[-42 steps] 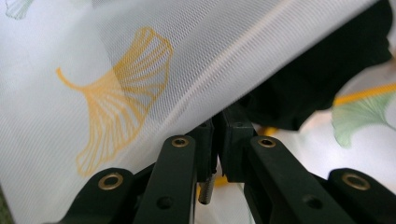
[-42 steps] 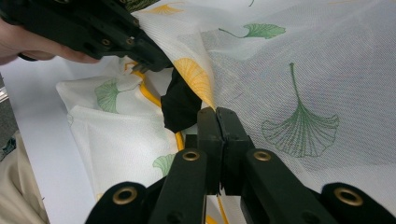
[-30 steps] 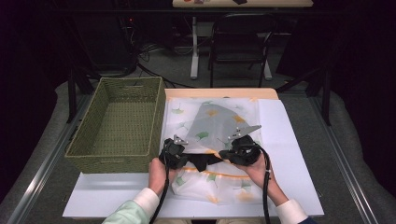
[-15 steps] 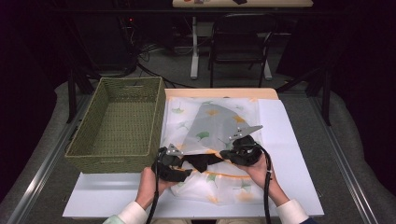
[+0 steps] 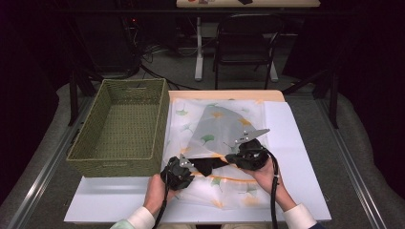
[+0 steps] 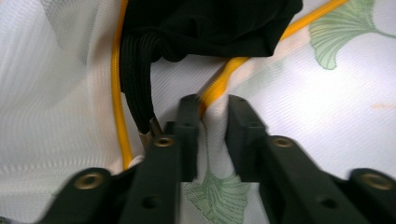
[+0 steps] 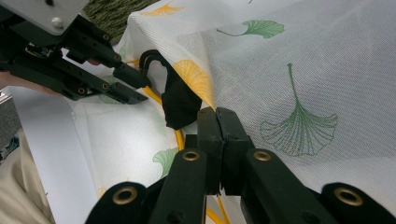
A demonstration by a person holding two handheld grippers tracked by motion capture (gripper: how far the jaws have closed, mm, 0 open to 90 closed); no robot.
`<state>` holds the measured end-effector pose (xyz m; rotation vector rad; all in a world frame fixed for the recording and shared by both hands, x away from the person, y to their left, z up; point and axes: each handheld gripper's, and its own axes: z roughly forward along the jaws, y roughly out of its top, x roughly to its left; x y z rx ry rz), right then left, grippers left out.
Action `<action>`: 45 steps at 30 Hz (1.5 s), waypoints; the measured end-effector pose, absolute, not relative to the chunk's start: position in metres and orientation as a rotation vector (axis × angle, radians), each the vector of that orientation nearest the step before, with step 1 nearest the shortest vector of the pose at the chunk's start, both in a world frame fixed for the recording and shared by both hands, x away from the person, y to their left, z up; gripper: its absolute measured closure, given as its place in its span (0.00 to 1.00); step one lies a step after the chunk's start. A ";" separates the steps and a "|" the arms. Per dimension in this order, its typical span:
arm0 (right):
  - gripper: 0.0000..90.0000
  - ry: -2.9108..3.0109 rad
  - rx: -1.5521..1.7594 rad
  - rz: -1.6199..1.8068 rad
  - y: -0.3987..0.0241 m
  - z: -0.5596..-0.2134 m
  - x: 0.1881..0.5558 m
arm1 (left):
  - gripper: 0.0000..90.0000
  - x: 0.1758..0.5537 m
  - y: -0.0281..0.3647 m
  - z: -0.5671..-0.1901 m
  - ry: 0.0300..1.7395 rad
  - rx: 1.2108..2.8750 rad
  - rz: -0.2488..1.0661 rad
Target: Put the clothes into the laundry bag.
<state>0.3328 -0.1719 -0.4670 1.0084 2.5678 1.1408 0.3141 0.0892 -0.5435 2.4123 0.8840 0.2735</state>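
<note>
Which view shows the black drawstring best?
The left gripper view: the drawstring hangs close up from the black fabric, beside the jaws. The right gripper view shows it small and farther off; in the high view it is too small to tell.

two hand-held grippers (image 5: pixel 210 165), one mesh bag (image 5: pixel 224 129), one basket (image 5: pixel 119 129)

Both forearms come in from the near edge in pale sleeves, each hand wrapped around a black two-jaw claw. The left claw (image 6: pixel 212 114) points forward and low, its jaws having just been closing, pinched on a fold of white mesh fabric (image 6: pixel 327 116). The right claw (image 7: pixel 217 122) sits beside it, angled leftward, jaws pressed together on the same fabric.
</note>
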 end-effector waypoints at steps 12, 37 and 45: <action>0.99 2.566 1.000 1.150 -0.174 -0.461 0.326 | 0.96 0.291 0.112 -0.532 0.831 2.368 0.186; 0.99 2.589 1.046 1.146 -0.191 -0.463 0.305 | 0.51 0.276 0.138 -0.525 1.024 2.341 0.314; 0.99 2.600 1.063 1.151 -0.197 -0.467 0.301 | 0.66 0.292 0.141 -0.538 1.083 2.388 0.212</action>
